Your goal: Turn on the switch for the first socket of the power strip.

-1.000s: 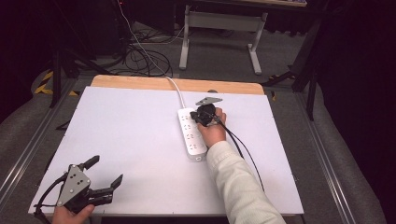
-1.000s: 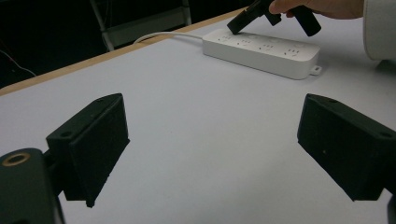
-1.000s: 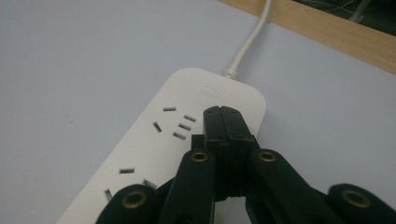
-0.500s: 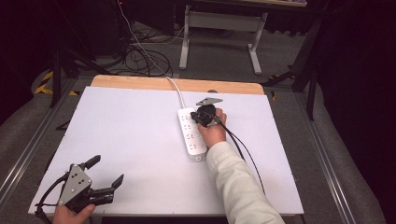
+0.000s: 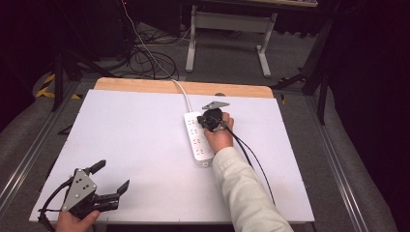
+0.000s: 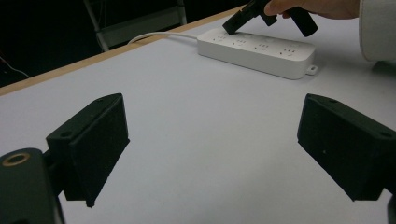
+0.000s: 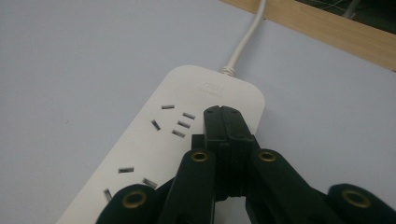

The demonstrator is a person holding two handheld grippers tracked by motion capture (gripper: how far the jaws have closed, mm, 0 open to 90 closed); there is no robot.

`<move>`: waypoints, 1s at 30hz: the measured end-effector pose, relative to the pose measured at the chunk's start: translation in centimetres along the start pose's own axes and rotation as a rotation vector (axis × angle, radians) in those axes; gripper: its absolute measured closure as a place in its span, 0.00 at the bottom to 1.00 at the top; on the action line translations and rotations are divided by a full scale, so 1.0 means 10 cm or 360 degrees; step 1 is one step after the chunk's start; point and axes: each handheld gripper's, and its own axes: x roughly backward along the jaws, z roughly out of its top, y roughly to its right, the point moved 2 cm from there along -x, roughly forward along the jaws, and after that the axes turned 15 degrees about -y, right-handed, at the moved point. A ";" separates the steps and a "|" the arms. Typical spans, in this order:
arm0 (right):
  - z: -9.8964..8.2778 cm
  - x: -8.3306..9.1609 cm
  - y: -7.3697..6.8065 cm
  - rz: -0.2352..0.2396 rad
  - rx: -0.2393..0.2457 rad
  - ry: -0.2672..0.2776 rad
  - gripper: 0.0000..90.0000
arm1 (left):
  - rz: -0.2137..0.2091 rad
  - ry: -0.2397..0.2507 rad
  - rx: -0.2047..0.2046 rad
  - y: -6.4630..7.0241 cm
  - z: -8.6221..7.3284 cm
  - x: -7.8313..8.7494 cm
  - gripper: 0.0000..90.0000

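Note:
A white power strip point(image 5: 197, 138) lies near the middle of the white table top point(image 5: 121, 140), its white cord point(image 5: 181, 92) running off over the far edge. My right gripper point(image 5: 204, 121) is shut with nothing between its jaws, and its closed tips point(image 7: 222, 112) rest over the far end of the power strip point(image 7: 168, 144), beside the sockets. At the near left corner my left gripper point(image 5: 111, 178) stands open and empty, low over bare table. The left gripper view shows its fingers point(image 6: 91, 144) wide apart, with the power strip point(image 6: 257, 46) and my right gripper point(image 6: 231, 27) far ahead.
A wooden strip point(image 5: 183, 88) edges the far side of the table. Beyond it on the floor are tangled cables point(image 5: 150, 60) and a white metal stand point(image 5: 227, 29). Black cables point(image 5: 251, 154) trail from my right gripper along the sleeve. Metal rails point(image 5: 29, 145) flank the table.

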 end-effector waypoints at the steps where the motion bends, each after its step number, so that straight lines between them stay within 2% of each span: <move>1: 0.00 0.00 0.00 -0.0001 -0.0003 0.0002 1.00 | -0.0006 -0.0004 0.0004 0.00 0.00 0.00 0.11; 7: -0.01 0.00 -0.01 -0.0020 0.0010 0.0010 1.00 | -0.0007 0.0001 0.0007 0.00 0.00 0.00 0.10; 13: 0.00 0.04 0.01 0.0037 -0.0041 0.0050 1.00 | -0.0011 0.0002 0.0018 -0.01 0.00 0.00 0.10; 14: 0.01 0.09 0.02 0.0037 -0.0054 0.0096 1.00 | -0.0013 0.0005 0.0020 -0.01 0.00 0.00 0.11; 18: 0.06 0.20 0.00 0.0061 -0.0046 0.0146 1.00 | -0.0017 0.0003 0.0012 -0.01 0.01 -0.01 0.11; 26: 0.10 0.47 -0.08 0.0096 0.0018 0.0183 1.00 | -0.0013 0.0004 0.0007 0.00 0.01 -0.01 0.10; 30: 0.10 0.52 -0.09 0.0104 0.0038 0.0188 1.00 | -0.0017 0.0001 0.0012 -0.01 0.01 -0.02 0.11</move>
